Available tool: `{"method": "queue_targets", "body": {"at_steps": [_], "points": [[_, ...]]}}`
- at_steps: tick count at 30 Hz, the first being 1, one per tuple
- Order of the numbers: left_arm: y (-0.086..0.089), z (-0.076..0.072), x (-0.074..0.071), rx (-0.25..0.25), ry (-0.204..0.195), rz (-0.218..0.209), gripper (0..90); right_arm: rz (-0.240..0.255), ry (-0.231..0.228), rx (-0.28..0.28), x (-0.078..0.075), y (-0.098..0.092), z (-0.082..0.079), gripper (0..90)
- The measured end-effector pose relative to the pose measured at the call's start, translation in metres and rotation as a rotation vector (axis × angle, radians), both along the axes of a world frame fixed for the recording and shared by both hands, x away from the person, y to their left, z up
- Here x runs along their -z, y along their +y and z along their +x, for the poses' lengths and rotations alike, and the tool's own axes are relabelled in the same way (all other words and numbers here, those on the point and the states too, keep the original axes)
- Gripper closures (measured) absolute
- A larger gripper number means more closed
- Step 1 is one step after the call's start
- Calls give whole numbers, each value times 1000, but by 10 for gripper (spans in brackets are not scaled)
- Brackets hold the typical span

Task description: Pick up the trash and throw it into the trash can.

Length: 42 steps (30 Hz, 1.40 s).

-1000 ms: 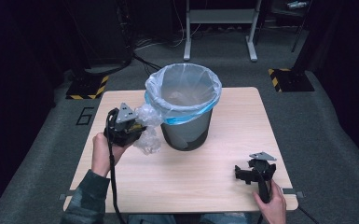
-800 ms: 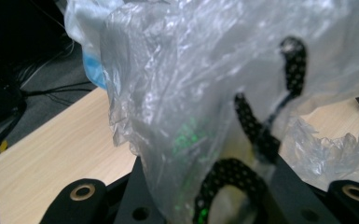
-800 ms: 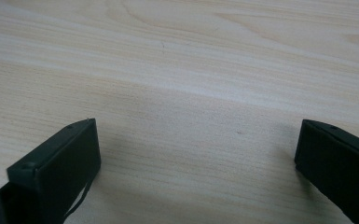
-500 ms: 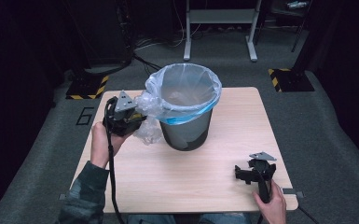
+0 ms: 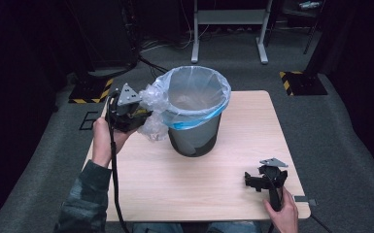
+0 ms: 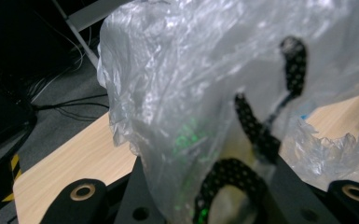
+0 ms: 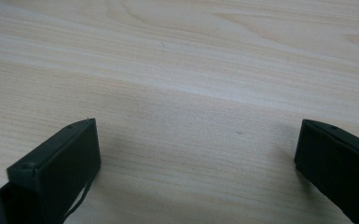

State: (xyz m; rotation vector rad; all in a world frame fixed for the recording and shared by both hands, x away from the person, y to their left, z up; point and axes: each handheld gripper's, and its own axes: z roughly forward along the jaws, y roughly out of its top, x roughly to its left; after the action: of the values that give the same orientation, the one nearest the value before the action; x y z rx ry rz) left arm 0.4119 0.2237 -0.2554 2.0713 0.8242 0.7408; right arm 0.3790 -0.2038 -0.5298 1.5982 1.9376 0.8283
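A dark bin (image 5: 194,131) stands near the middle of the table (image 5: 175,189), lined with a clear bag (image 5: 196,92) whose rim folds over the top. At the bin's left side, the left claw (image 5: 143,114) is clamped on a bunched fold of the bag (image 6: 191,93), the film draped over its jaws. Well apart from the bin, toward the table's near right corner, the right claw (image 5: 252,180) rests low over bare wood (image 7: 177,70), its 2 jaws spread wide and empty.
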Motion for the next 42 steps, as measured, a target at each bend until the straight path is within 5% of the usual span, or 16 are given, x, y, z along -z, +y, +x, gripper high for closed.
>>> {"method": "queue_targets", "body": {"at_steps": [23,39,42], "points": [[-25,36,-38,27,-14,22,780,2,3,0,0,0,0,0],[-74,111,-42,17,77,41,774,2,4,2,0,0,0,0],[-79,117,-40,12,97,44,701,1,5,0,0,0,0,0]]}}
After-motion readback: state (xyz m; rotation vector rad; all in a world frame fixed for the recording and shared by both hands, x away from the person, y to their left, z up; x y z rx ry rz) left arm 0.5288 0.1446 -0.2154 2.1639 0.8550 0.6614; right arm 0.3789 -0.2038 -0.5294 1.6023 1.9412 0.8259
